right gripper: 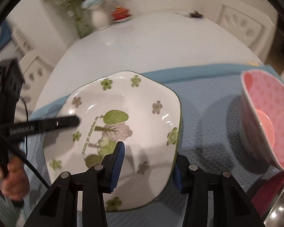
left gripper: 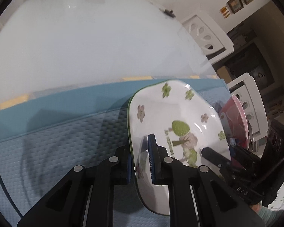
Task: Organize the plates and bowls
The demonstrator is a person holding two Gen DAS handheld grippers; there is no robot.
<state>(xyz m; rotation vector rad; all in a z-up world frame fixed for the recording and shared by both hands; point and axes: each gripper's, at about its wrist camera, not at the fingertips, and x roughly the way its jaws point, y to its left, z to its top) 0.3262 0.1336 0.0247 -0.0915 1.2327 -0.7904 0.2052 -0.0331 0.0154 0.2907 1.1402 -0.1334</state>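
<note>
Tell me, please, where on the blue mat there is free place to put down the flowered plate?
The blue mat is bare left of the flowered plate, up to the white table. A narrower bare strip lies between the plate and the pink bowl. It is crowded at the plate, where the left gripper and right gripper meet.

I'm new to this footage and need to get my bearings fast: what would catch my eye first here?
The white flowered plate dominates both views, lifted and tilted above the blue mat, with the left gripper clamped on one rim and the right gripper straddling the opposite rim. Next is the pink dotted bowl, on the mat at the right edge of the right wrist view.
</note>
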